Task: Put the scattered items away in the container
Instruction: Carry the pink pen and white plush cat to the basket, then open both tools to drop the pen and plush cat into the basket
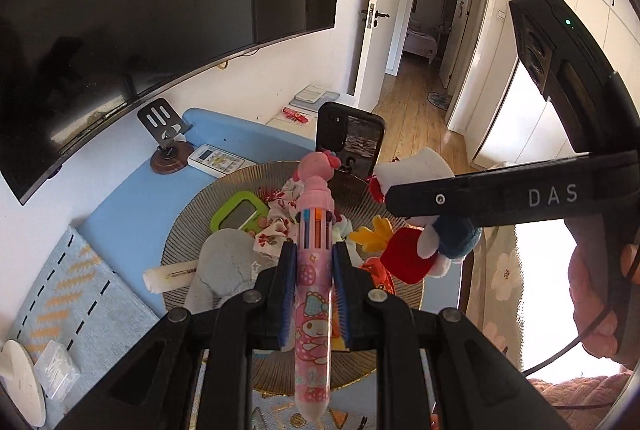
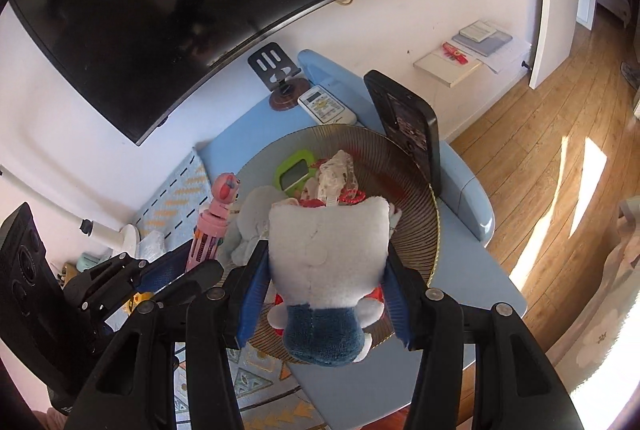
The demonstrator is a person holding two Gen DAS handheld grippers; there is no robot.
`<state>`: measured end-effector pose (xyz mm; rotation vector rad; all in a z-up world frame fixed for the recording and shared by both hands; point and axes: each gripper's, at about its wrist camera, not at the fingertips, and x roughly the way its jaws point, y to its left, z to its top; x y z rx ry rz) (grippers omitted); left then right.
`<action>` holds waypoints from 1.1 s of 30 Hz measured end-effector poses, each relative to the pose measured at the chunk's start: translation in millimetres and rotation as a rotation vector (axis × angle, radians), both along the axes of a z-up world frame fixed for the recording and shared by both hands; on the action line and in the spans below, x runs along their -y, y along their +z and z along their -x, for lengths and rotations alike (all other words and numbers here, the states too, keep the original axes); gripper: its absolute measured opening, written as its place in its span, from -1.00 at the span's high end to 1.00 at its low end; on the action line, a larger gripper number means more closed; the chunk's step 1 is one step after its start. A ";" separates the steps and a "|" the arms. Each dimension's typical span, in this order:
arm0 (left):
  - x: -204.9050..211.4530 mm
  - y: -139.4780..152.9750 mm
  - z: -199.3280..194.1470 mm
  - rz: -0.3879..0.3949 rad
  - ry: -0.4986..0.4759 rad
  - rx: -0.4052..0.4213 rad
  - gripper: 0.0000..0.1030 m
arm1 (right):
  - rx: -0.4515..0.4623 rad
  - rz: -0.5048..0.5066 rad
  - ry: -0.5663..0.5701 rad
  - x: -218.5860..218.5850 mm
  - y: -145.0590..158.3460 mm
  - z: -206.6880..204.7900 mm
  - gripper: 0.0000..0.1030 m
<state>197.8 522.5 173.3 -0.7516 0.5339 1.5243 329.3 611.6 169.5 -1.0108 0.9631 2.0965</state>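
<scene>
Pink pen (image 1: 312,294) sits squeezed in the left tongs (image 1: 312,262); right tongs (image 2: 324,270) squeeze a white plush toy (image 2: 328,254) (both over the tray (image 2: 416,190)).

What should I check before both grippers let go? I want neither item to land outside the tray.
1. Left gripper shut on the pink pen: ok, pads clamp its barrel.
2. Right gripper shut on the white plush toy: ok, fingers press both its sides.
3. Pen over the ribbed round tray: cannot tell; its tail reaches past the near rim.
4. Plush over the tray: ok, the tray lies beneath it.
5. Free landing spot: not ok; a grey plush, green case and floral cloth crowd the middle.
6. Upright phone at the far rim: ok, apart from both grippers.
</scene>
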 end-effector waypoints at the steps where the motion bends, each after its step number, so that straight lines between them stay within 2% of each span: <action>1: -4.3 -5.2 -0.6 0.010 0.001 0.011 0.71 | 0.005 0.009 0.003 -3.6 -3.9 1.7 -0.03; 8: -17.5 -37.7 5.9 0.090 0.016 0.059 0.71 | 0.071 0.040 0.029 -19.2 -30.4 19.6 -0.04; 15: -22.6 -54.0 16.5 0.140 0.030 0.110 0.71 | 0.120 0.068 0.038 -24.5 -46.9 30.3 -0.04; 16: -23.4 -55.6 17.4 0.148 0.032 0.117 0.68 | 0.124 0.072 0.038 -24.9 -47.9 31.4 -0.04; 18: -23.3 -57.1 19.5 0.164 0.046 0.132 0.38 | 0.148 0.080 0.041 -26.0 -48.9 33.6 -0.05; 19: -22.0 -56.8 21.5 0.170 0.058 0.142 0.03 | 0.163 0.082 0.041 -26.6 -49.0 34.2 -0.06; 20: -19.4 -55.4 23.9 0.166 0.069 0.155 -0.18 | 0.169 0.081 0.042 -26.7 -48.2 34.0 -0.06; 23: -6.9 -45.3 29.9 0.141 0.091 0.167 -0.18 | 0.154 0.062 0.040 -23.7 -40.8 30.6 -0.07; 27: 17.7 -35.4 38.8 0.147 0.138 0.155 -0.21 | 0.114 0.012 0.040 -14.9 -25.0 32.0 -0.09; 33: 88.9 -38.3 55.8 0.158 0.242 0.199 -0.21 | 0.044 -0.100 0.095 29.1 7.0 64.4 -0.11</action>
